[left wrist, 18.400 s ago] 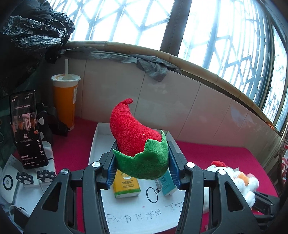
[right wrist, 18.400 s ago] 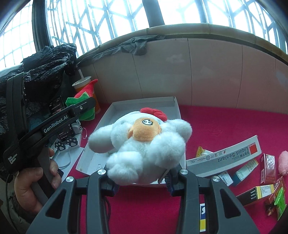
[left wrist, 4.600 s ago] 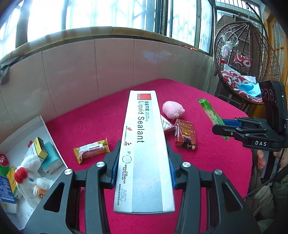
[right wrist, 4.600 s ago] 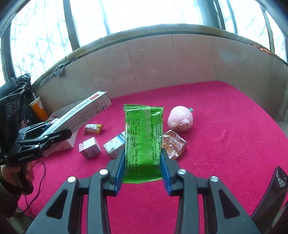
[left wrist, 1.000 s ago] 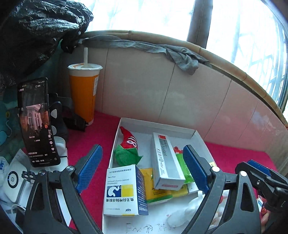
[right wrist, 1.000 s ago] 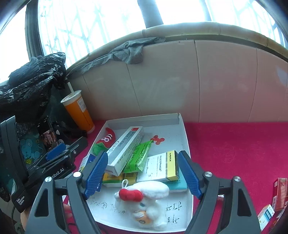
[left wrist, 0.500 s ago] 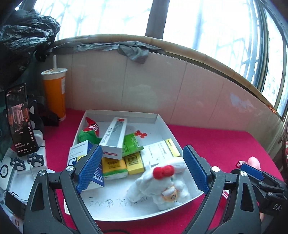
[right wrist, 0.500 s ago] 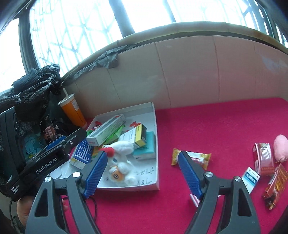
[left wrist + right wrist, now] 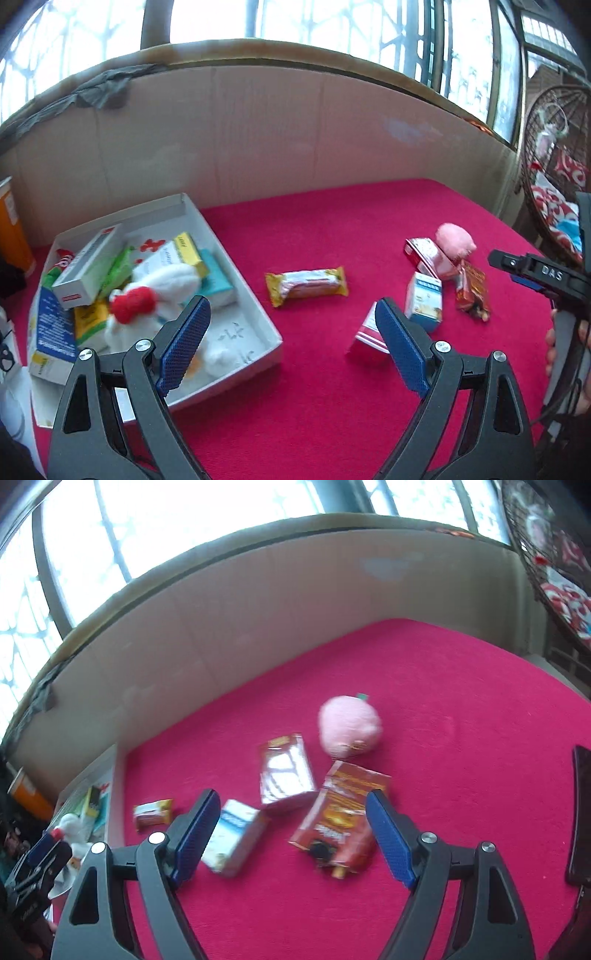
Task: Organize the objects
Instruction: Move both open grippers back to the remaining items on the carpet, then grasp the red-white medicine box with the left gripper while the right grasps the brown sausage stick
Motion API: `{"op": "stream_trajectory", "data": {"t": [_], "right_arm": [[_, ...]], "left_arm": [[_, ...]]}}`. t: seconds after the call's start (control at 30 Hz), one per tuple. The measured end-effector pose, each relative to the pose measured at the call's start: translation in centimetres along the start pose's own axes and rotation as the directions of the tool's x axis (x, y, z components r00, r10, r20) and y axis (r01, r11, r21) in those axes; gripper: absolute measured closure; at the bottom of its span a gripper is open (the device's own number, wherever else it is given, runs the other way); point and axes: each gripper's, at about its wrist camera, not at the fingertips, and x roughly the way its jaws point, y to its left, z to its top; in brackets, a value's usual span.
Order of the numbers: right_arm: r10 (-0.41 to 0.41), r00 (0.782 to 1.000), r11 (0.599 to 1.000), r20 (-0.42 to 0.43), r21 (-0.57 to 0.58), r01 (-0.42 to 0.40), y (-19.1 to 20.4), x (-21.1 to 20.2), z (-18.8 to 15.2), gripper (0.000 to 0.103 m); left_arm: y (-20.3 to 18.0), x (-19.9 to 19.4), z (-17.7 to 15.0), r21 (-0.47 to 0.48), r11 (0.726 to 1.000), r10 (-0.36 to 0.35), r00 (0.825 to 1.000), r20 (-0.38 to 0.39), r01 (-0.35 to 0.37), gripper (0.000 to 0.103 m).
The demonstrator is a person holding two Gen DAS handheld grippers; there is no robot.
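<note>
red cloth surface (image 9: 332, 387); left tongs (image 9: 291, 339) apart, empty; right tongs (image 9: 291, 834) apart, empty, above red packet (image 9: 340, 819); white tray (image 9: 236, 269) filled at left; pink plush (image 9: 349, 731) loose.

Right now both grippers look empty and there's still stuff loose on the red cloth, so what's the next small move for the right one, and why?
Probably lower the right gripper onto the dark red snack pouch and close. Its jaws are open and empty, and the pouch lies flat on the cloth between them, outside the white tray. The blue and white box sits close by its left finger, so keep clear of it.
</note>
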Motion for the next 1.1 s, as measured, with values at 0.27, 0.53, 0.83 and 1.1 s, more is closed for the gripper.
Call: {"op": "stream_trajectory", "data": {"t": [0.27, 0.53, 0.83, 1.1], "right_arm": [[-0.106, 0.989, 0.993, -0.108, 0.047, 0.112, -3.6, 2.5, -1.7, 0.022], [-0.129, 0.983, 0.991, -0.132, 0.011, 0.131, -2.1, 4.4, -1.4, 0.022], [-0.256, 0.959, 0.962, -0.119, -0.126, 0.241, 1.3, 6.2, -2.4, 0.022], [-0.188, 0.976, 0.976, -0.107, -0.134, 0.174, -0.5, 3.9, -3.2, 0.031]], "left_arm": [[-5.6, 4.9, -1.1, 0.141, 0.987, -0.061, 0.991, -0.119, 0.078, 0.012], [-6.0, 7.2, -1.5, 0.149, 0.987, -0.041, 0.986, -0.162, 0.066, 0.012], [-5.6, 8.9, -1.7, 0.137, 0.989, -0.024, 0.979, -0.203, 0.053, 0.012], [-4.8, 8.3, -2.1, 0.088, 0.987, -0.112, 0.968, -0.226, 0.135, 0.047]]}}
